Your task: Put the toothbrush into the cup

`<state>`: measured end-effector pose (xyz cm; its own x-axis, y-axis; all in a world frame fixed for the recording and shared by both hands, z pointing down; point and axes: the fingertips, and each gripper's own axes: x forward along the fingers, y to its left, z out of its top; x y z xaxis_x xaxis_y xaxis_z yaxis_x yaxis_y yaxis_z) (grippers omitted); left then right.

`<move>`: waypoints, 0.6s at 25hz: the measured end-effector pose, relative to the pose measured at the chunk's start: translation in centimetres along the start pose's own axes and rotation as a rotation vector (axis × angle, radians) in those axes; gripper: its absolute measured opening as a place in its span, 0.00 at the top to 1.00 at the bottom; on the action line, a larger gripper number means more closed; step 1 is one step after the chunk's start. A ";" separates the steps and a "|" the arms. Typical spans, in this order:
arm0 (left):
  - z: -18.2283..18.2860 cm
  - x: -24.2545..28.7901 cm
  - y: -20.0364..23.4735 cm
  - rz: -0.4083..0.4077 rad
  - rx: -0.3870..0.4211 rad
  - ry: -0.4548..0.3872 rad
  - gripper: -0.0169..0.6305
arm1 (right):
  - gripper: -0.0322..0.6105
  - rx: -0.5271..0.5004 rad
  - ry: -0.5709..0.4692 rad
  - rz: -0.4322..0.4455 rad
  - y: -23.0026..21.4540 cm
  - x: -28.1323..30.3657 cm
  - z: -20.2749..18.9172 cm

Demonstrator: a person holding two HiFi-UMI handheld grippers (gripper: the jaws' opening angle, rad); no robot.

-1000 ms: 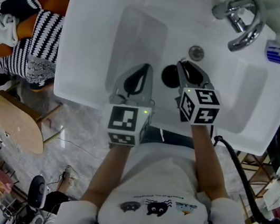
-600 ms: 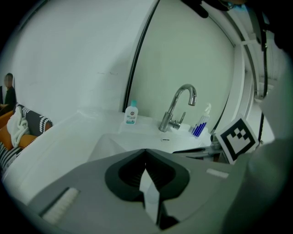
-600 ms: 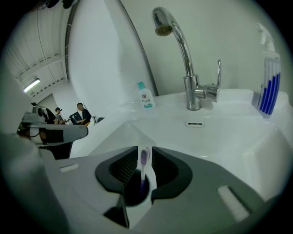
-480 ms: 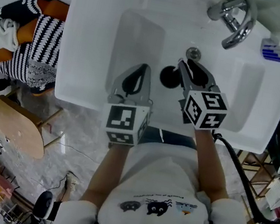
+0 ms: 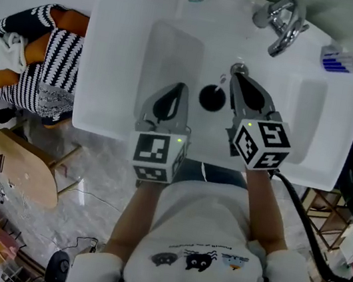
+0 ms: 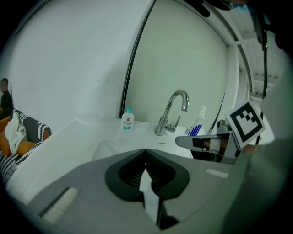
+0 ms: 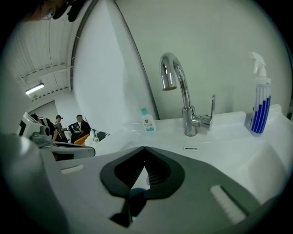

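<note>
White sink point(image 5: 110, 58), dark round cup point(image 5: 211, 98) standing in the basin near the drain point(image 5: 239, 68). Right gripper point(image 5: 236, 76) hangs just beside the cup on its right, and left gripper point(image 5: 183, 85) is a bit further off on the other side.

We read both sets of fingers as closed tip to tip. The left gripper view shows only bare white basin through the slot, so it holds nothing. The right gripper view shows a dark bluish blob low in the slot. We take that for the cup seen past the fingers, not something gripped.

Toothbrush point(image 5: 222, 79): a thin pale sliver at the cup's far rim. We judge it is already leaning in the cup, but it is too small to be sure.

Risks:
- The right gripper is so near the cup that a small sideways drift could knock it. The cup could then tip or slide on the smooth basin and the brush would spill out.
- The brush leans rather than stands, so its weight sits on one side of the rim, which helps a tip-over.
- If the sliver is in fact lying outside the cup, closed fingers cannot pick it up and would just push it toward the drain.
</note>
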<state>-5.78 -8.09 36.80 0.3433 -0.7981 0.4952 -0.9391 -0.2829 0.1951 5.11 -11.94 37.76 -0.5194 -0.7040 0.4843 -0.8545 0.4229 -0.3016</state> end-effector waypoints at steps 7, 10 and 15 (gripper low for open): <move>-0.1 -0.8 -0.7 -0.008 0.011 -0.004 0.97 | 0.95 -0.004 -0.033 -0.009 0.2 -1.2 0.6; -0.1 -1.1 -0.7 -0.002 0.015 -0.009 0.97 | 0.95 -0.008 -0.044 -0.009 0.4 -1.5 0.8; -0.1 -1.5 -0.8 -0.003 0.019 -0.014 0.97 | 0.95 -0.005 -0.048 -0.004 0.7 -1.8 0.8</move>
<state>-5.57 -6.57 35.98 0.3460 -0.8044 0.4828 -0.9382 -0.2952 0.1806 5.44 -10.83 36.01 -0.5152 -0.7322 0.4455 -0.8566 0.4228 -0.2956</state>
